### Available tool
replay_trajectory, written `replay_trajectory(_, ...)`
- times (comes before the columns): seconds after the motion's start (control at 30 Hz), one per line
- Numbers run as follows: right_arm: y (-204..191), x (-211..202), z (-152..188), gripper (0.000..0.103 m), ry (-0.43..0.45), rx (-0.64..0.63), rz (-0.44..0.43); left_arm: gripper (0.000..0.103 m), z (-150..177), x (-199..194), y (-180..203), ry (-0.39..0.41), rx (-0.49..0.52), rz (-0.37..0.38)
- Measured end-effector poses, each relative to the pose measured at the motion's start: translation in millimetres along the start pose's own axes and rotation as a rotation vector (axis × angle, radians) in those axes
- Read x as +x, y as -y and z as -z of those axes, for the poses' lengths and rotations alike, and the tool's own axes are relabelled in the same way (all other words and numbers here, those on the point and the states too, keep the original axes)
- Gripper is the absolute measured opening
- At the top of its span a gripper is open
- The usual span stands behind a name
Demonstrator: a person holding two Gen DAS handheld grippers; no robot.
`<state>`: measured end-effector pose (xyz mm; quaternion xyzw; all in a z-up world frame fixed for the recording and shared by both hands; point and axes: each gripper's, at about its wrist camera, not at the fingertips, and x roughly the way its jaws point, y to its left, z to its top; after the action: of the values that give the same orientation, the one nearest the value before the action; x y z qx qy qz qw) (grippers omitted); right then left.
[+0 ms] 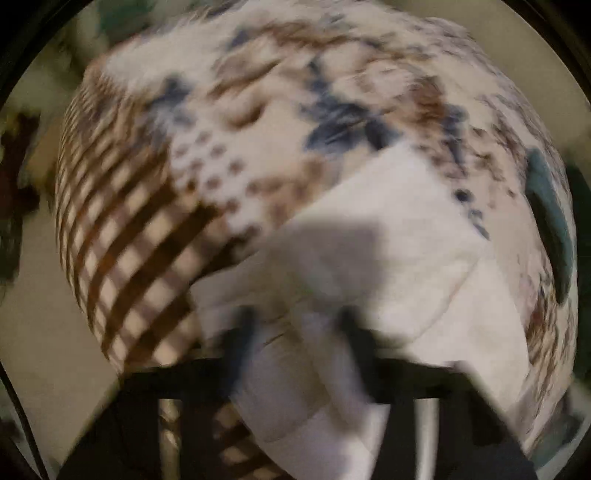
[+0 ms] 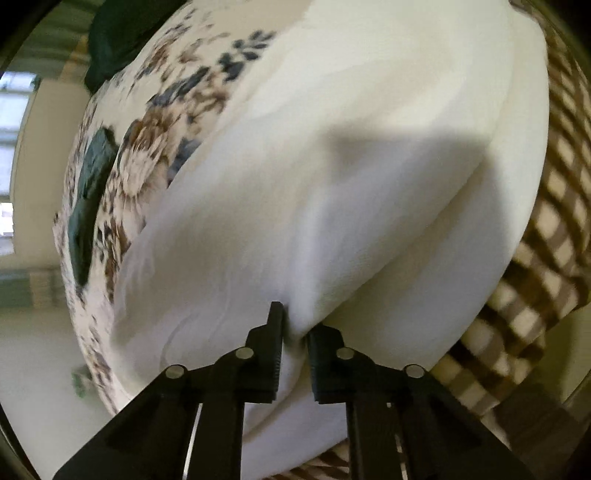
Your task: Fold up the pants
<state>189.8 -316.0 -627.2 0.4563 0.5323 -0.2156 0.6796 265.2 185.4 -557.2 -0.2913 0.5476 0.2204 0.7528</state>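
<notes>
The left wrist view is motion-blurred throughout: the black two-finger left gripper (image 1: 295, 332) shows only as dark smears at six o'clock, so its grip on the white fabric pants (image 1: 369, 258) cannot be judged. In the right wrist view, the pants (image 2: 332, 166) run off at twelve o'clock, and the dark green cloth (image 2: 122, 33) at eleven o'clock is cut off.

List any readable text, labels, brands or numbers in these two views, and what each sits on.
None: no words, numbers or logos can be read in either view.
White pants: plain, no tag showing.
Floral sheet: pattern only, blurred.
Checked blanket: pattern only.
Right gripper and left gripper: no markings visible.
</notes>
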Motion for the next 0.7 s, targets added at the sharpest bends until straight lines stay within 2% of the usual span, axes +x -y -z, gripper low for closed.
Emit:
replay_trajectory(0.07, -5, -5, 0, 0.011, 0.002, -0.018, -0.005, 0.014, 1, -9, 1, 0.034, 0.025, 0.011)
replay_trajectory(0.2, -2, -21, 1, 0.009, -0.006, -0.038, -0.029, 0.010, 5, -29, -18, 0.050, 0.001, 0.075)
replay_trajectory(0.23, 0, -28, 2, 0.009, -0.008, -0.048, -0.034, 0.006, 4, -34, -17, 0.058, -0.001, 0.084)
replay_trajectory(0.27, 1, -33, 4, 0.009, -0.009, -0.052, -0.039, 0.001, 8, -47, -24, 0.084, 0.000, 0.070)
replay_trajectory(0.33, 7, -45, 7, 0.008, -0.012, -0.058, -0.062, 0.001, 9, -63, -29, 0.116, 0.006, 0.065)
replay_trajectory(0.37, 7, -48, 9, 0.008, -0.014, -0.066, -0.065, 0.001, 12, -69, -40, 0.121, -0.016, 0.061)
replay_trajectory(0.43, 7, -51, 11, 0.008, -0.018, -0.093, -0.052, 0.002, 8, -58, -53, 0.066, -0.054, 0.103)
replay_trajectory(0.47, 6, -49, 12, 0.008, -0.029, -0.109, -0.041, 0.003, 5, -51, -54, 0.048, -0.067, 0.118)
replay_trajectory(0.5, 7, -42, 10, 0.008, -0.053, -0.109, -0.048, 0.005, 5, -43, -62, 0.021, -0.103, 0.164)
replay_trajectory(0.57, 13, -28, 4, 0.012, -0.101, -0.053, -0.092, 0.023, 4, -30, -68, -0.028, -0.155, 0.262)
replay_trajectory(0.63, 19, -13, 1, 0.014, -0.149, -0.013, -0.126, 0.034, 2, -19, -69, -0.049, -0.195, 0.316)
replay_trajectory(0.7, 19, 1, 2, 0.028, -0.193, -0.005, -0.156, 0.042, 0, -7, -71, -0.062, -0.256, 0.384)
